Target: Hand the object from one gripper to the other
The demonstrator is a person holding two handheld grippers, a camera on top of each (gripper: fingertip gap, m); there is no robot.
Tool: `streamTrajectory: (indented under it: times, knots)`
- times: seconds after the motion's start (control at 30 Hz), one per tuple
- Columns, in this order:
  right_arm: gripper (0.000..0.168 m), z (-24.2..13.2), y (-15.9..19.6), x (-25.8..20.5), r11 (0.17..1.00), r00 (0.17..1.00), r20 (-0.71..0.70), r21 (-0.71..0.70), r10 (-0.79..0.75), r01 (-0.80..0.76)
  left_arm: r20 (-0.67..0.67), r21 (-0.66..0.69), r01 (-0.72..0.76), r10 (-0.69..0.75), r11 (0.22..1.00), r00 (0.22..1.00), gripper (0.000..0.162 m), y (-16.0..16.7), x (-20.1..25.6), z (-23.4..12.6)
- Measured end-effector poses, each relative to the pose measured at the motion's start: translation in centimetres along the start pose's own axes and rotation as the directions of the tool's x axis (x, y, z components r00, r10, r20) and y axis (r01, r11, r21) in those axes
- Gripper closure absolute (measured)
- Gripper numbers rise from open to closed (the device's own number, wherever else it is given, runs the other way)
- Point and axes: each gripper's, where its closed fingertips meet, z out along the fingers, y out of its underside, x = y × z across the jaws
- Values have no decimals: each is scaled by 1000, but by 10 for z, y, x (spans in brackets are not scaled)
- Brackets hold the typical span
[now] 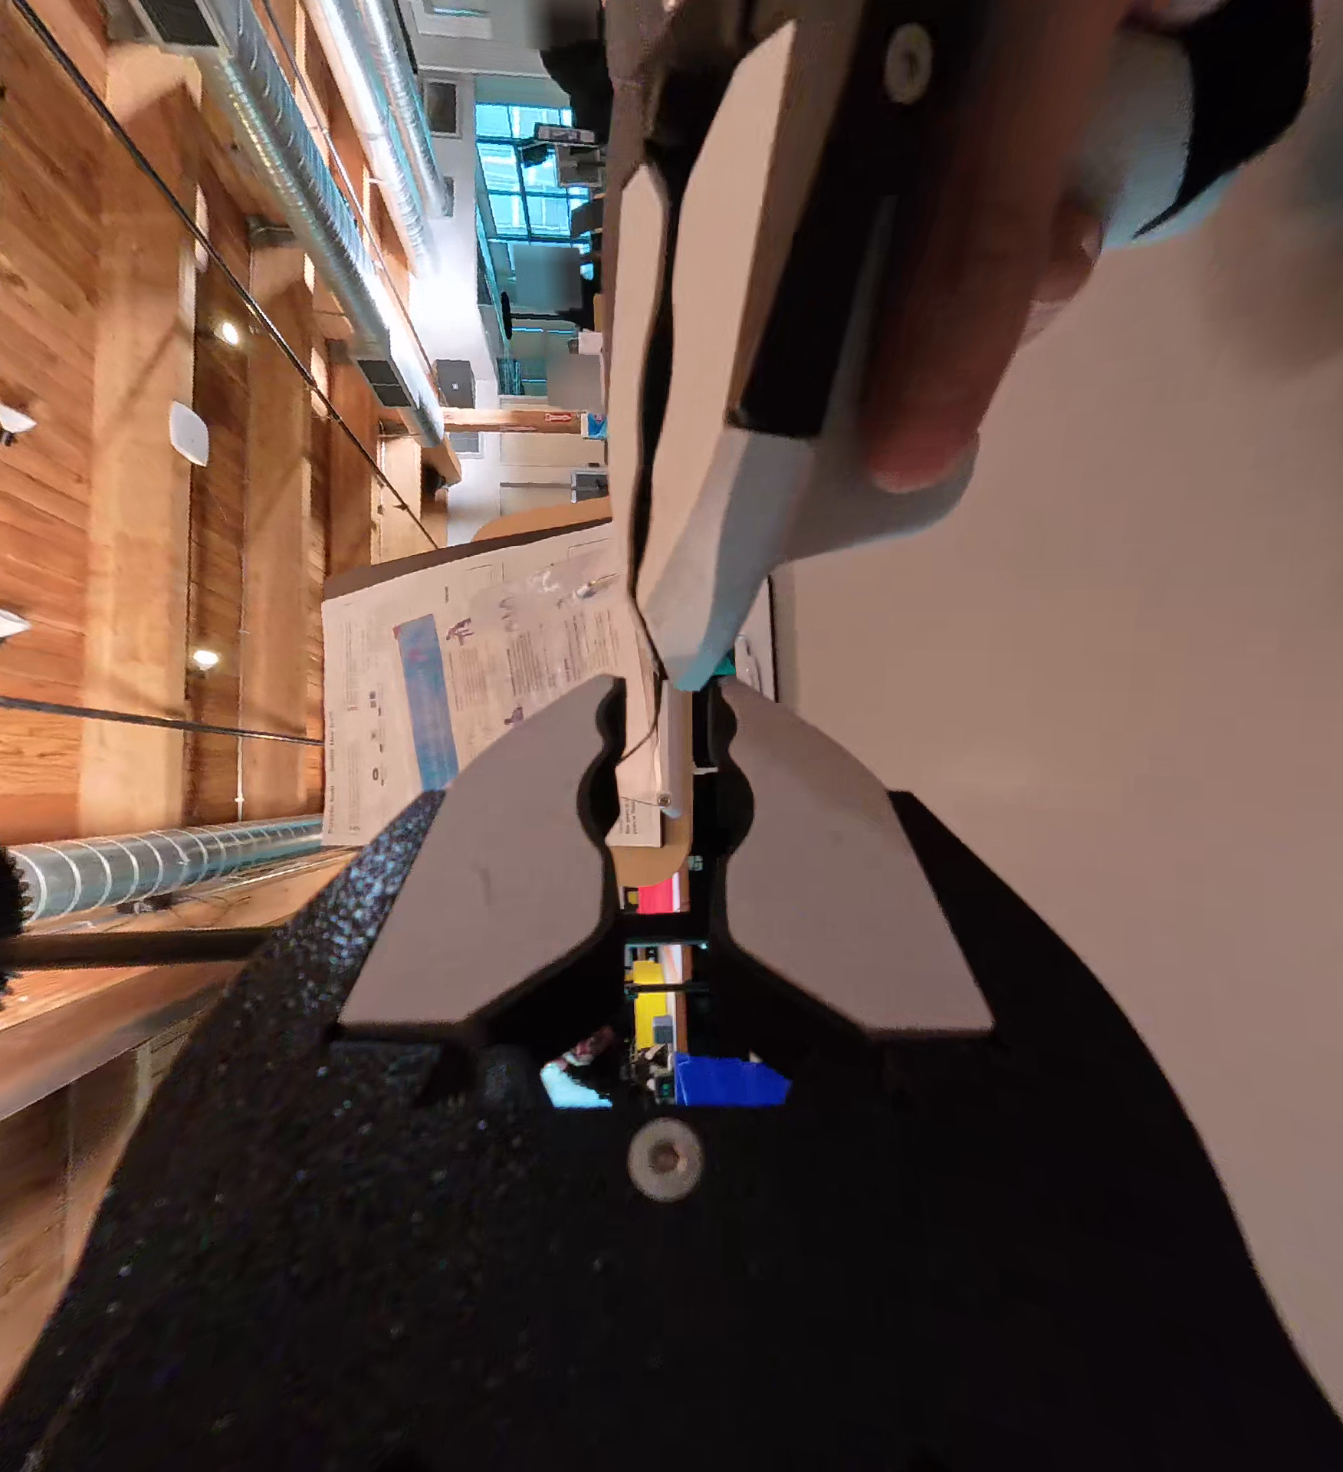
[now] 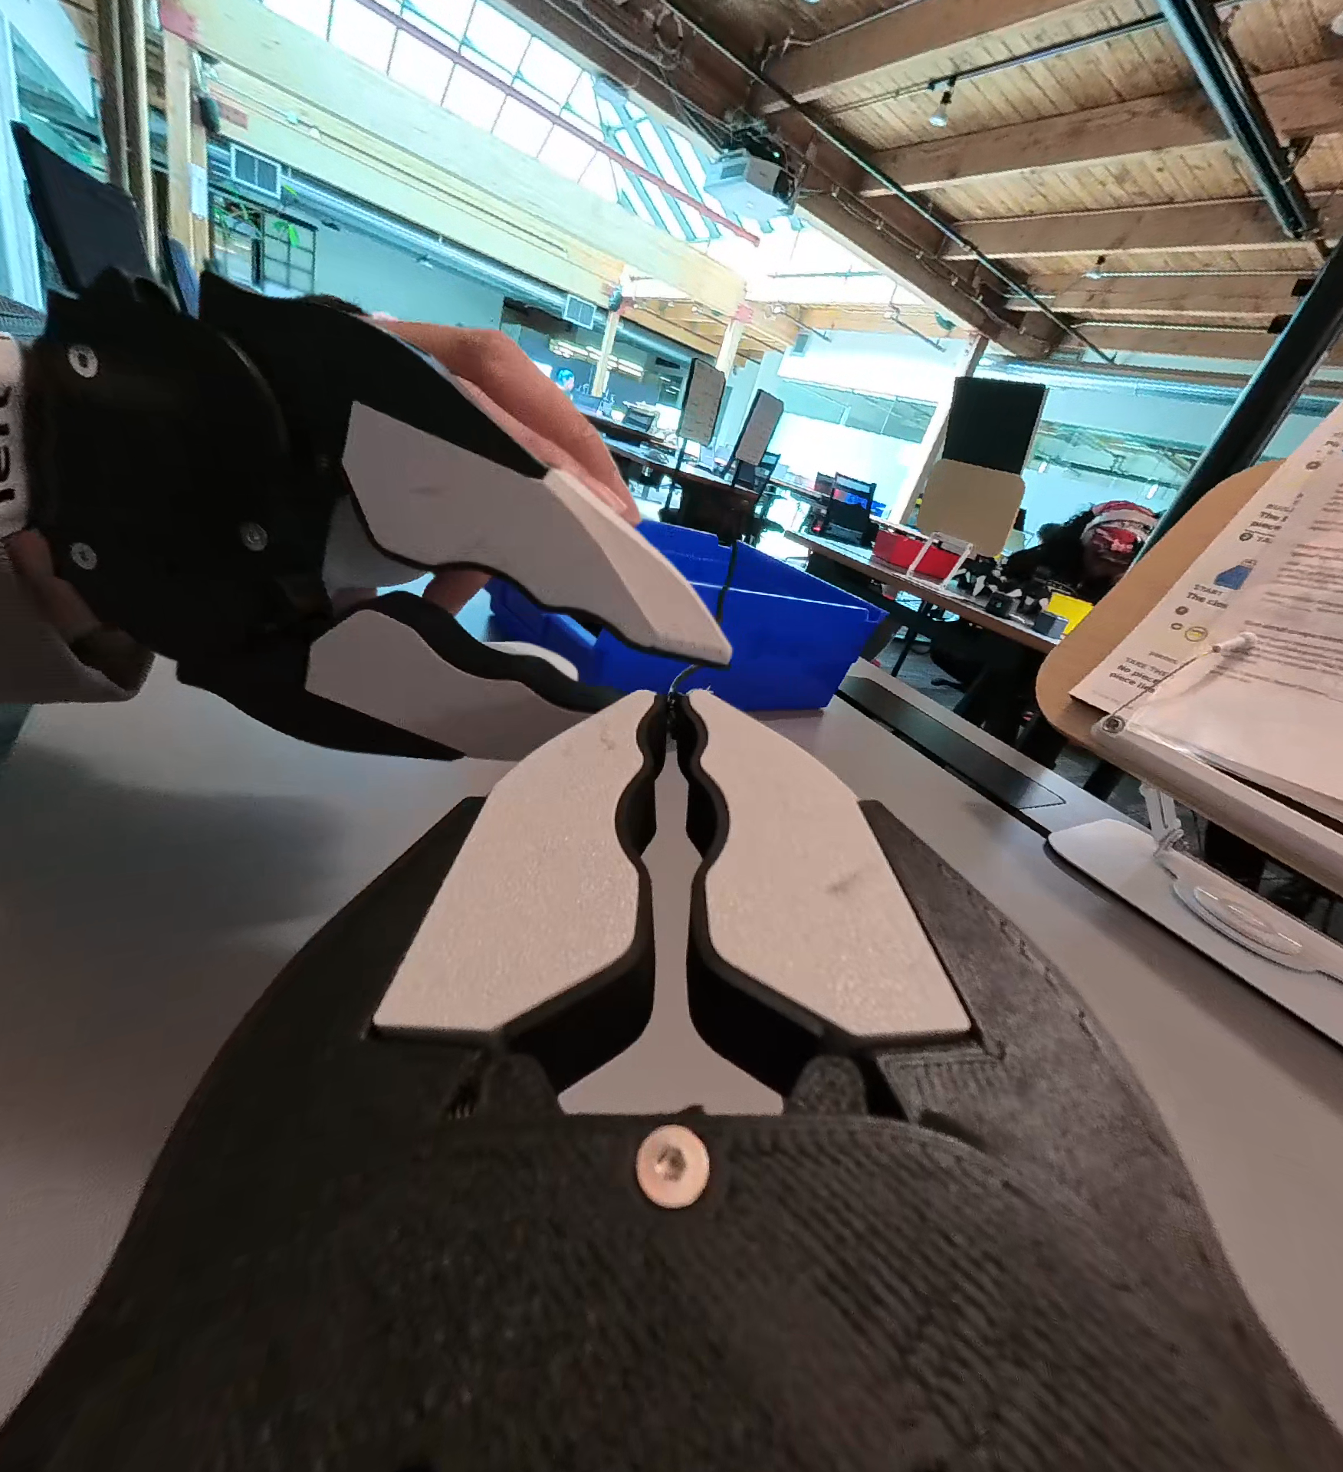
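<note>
My right gripper is shut, pinching a thin black wire that rises from its tips in front of the blue bin. The left gripper reaches in from the left with its jaws open, one finger above my right tips and one below to the left. In the left wrist view, the left gripper is open with a clear gap. The right gripper points down into that gap, and the wire curls just beneath it. A hand holds each gripper.
A blue bin stands on the grey table just behind the grippers. A stand with a printed sheet is at the right, also visible in the left wrist view. A person sits at a far table. The grippers are tip to tip, or close to it.
</note>
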Motion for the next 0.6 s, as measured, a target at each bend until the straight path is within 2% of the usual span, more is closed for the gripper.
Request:
streamTrajectory:
  times: [0.13,0.4,0.6]
  knots:
    - [167,-1,0,2,1000,1000,-7,3,13,-13,18,-13,-37,37,999,999,154,0,1,2]
    - [166,1,2,3,999,999,-24,-14,-29,28,1,-6,-11,11,1000,1000,157,2,3,4]
    - [166,2,8,2,993,994,-34,-57,-107,105,-22,-31,-53,52,998,998,159,6,8,4]
